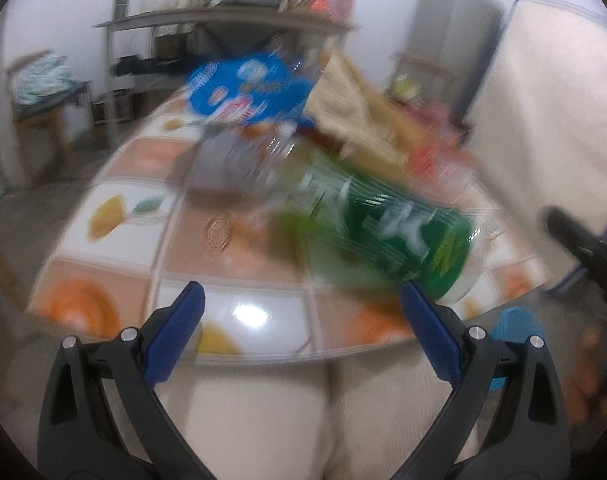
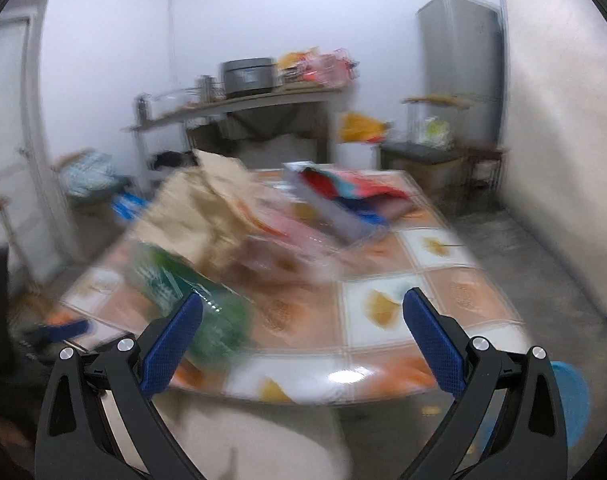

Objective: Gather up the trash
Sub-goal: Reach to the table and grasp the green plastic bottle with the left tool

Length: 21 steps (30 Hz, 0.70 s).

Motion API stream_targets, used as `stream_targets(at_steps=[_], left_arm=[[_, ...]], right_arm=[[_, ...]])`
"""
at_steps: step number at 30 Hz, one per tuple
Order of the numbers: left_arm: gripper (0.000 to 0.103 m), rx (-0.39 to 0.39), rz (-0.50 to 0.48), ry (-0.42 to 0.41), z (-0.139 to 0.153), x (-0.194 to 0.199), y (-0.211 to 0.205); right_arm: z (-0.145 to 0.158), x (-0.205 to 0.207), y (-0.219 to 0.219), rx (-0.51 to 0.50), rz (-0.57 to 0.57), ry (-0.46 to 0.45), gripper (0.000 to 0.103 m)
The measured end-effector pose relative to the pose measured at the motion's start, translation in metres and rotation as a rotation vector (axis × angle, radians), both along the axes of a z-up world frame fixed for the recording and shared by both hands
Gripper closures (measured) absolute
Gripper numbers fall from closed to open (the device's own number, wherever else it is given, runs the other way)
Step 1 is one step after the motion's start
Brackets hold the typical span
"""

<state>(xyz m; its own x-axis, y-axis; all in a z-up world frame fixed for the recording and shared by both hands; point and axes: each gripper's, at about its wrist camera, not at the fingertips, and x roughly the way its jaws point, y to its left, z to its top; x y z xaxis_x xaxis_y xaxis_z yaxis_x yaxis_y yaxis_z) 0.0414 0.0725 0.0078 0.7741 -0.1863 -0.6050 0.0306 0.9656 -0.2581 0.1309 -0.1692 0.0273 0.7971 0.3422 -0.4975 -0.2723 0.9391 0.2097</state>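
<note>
We find nothing collected yet: the green bottle (image 1: 387,216), blue wrapper (image 1: 243,88), paper bag (image 2: 199,208) and red packet (image 2: 343,186) all lie on the table (image 2: 455,296), and both grippers, left (image 1: 301,308) and right (image 2: 303,316), hold their fingers wide, empty.

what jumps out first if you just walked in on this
The green-labelled plastic bottle lying on its side near the front edge of the tiled-pattern table grabs the eye first. Behind it sits a heap of trash: a blue packet, a crumpled brown paper bag and, farther back on the right wrist view, a red and blue wrapper. Both the left gripper and the right gripper hover at the near edge, jaws wide apart and empty.
</note>
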Motion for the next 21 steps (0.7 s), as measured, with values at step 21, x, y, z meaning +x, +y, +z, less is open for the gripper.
stream_targets(at_steps=[21], left_arm=[[0.008,-0.278,-0.051,0.189,-0.005,0.064,0.081]], right_arm=[[-0.082,0.048,0.106,0.468,0.732,0.492,0.032]])
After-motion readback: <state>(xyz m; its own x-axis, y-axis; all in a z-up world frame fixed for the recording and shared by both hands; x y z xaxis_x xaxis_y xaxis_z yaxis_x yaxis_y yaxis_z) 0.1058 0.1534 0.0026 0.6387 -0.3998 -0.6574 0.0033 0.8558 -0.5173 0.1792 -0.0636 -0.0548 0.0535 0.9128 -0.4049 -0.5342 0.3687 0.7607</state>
